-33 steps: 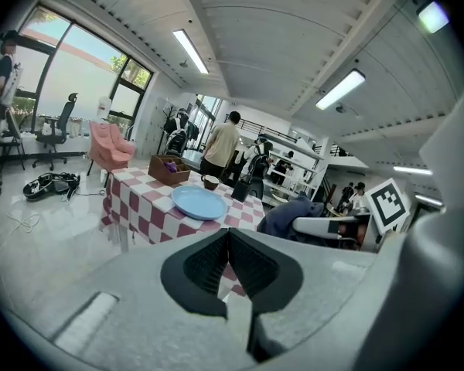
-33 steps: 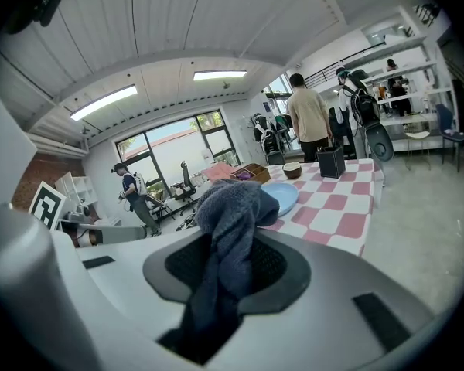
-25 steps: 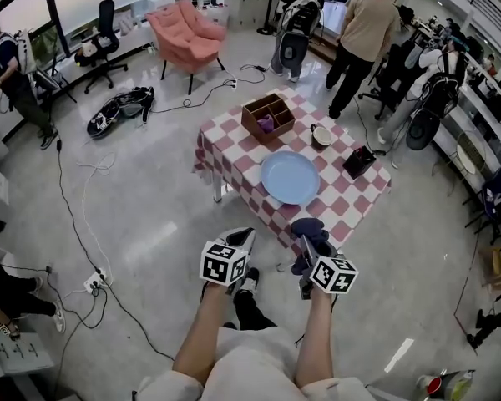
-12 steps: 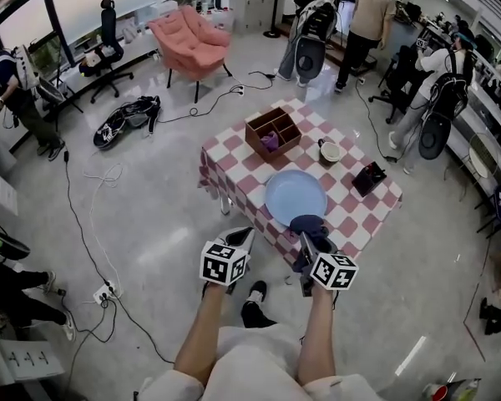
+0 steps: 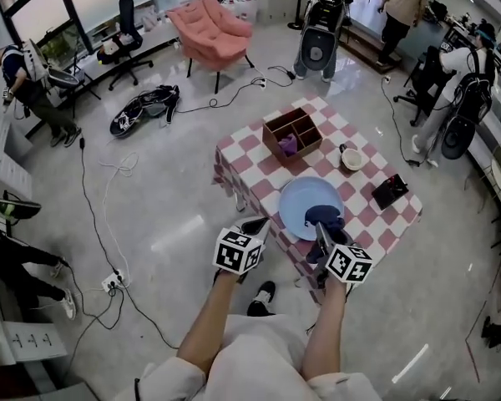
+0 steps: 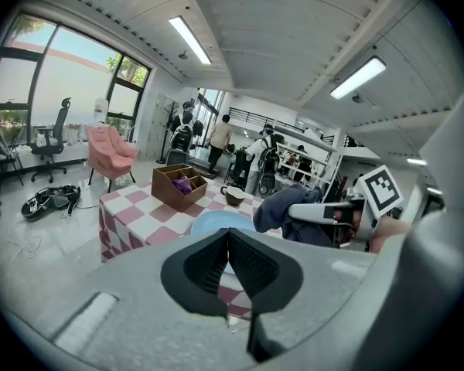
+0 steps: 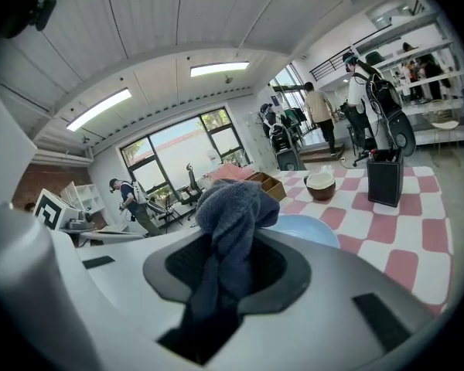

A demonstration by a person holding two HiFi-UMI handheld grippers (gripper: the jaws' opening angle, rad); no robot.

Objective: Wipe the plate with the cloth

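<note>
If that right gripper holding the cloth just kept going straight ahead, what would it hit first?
Most likely the blue plate: the right gripper points over it with the cloth leading. How high it rides above the plate is unclear.

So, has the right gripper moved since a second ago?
Yes. The right gripper has gone forward: its cloth, earlier short of the plate, now overlaps the plate's near rim.

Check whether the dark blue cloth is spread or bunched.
Bunched: the dark blue cloth sits wadded, clamped in the right gripper.
</note>
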